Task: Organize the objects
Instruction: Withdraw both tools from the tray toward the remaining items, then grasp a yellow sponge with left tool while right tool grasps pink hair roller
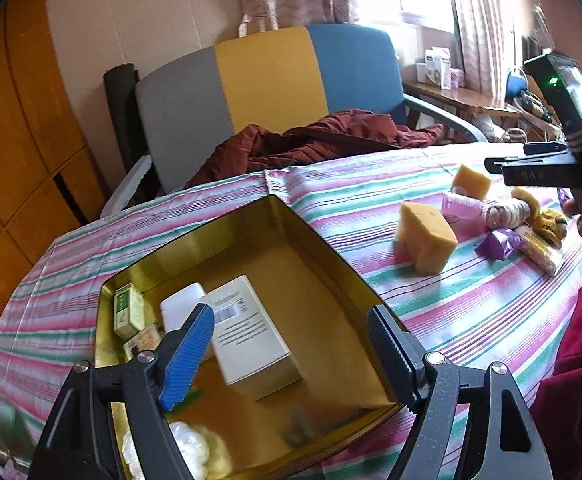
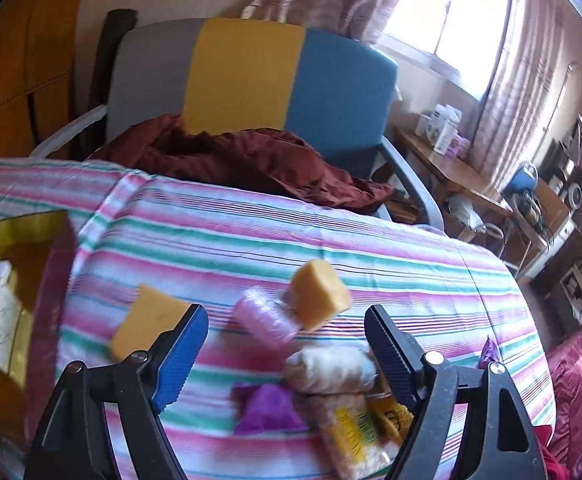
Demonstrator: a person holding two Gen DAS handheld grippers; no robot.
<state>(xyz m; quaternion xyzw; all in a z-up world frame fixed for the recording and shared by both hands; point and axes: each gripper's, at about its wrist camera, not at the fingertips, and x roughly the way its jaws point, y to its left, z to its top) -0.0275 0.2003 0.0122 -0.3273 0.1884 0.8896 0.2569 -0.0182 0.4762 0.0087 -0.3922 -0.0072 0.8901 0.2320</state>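
Observation:
A gold box [image 1: 319,248] sits on the striped tablecloth [image 1: 451,312]. It holds a white carton [image 1: 247,340], a white bottle [image 1: 181,306], a green packet [image 1: 127,310] and a pale wrapped item [image 1: 189,452]. My left gripper [image 1: 291,344] is open and empty above the box. My right gripper [image 2: 287,344] is open and empty above a pile: two yellow sponges [image 2: 319,294] [image 2: 147,326], a pink roll [image 2: 265,320], a pale wrapped roll [image 2: 331,368], a purple wrapper [image 2: 265,404] and a yellow snack packet [image 2: 351,440]. The box's edge [image 2: 23,224] shows at left in the right wrist view.
A chair [image 1: 275,80] with grey, yellow and blue back stands behind the table, a dark red jacket [image 1: 311,140] on its seat. A wooden side table [image 2: 463,180] with boxes stands by the window. A pink cushion [image 2: 579,392] lies at right.

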